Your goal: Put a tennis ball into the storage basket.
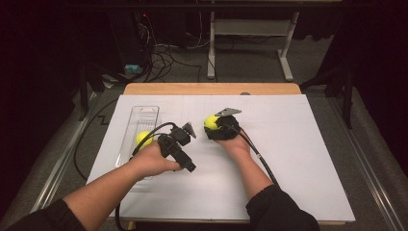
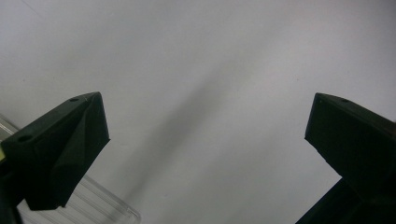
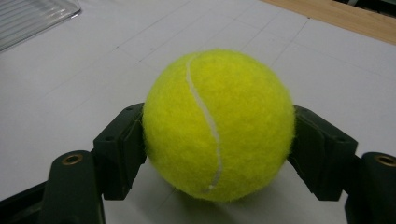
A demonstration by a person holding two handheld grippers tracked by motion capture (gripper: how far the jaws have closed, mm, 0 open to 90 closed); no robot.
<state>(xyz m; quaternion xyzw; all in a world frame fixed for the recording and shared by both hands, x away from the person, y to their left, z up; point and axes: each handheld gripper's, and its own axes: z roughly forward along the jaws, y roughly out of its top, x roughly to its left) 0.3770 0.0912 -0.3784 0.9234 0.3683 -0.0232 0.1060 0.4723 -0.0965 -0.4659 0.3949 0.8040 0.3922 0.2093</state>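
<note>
A yellow tennis ball (image 3: pixel 218 123) sits between the two black jaws of my right gripper (image 3: pixel 218 149), and both pads press on its sides; the same tennis ball (image 1: pixel 210 122) lies on the white sheet near the table's middle, at the tip of my right gripper (image 1: pixel 214 127). A second tennis ball (image 1: pixel 143 138) rests in a clear plastic tray (image 1: pixel 138 118) at the left, partly hidden by my left hand. My left gripper (image 1: pixel 190 130) hovers just right of that tray; in the left gripper view its jaws stand wide apart over bare sheet, so the left gripper (image 2: pixel 205 140) is open with nothing between.
A white sheet (image 1: pixel 288 144) covers most of the wooden table (image 1: pixel 211 88). The clear tray's corner (image 2: pixel 107 207) shows at the lower left of the left gripper view. Cables trail from both grippers. Desk legs and wiring stand on the floor beyond the far edge.
</note>
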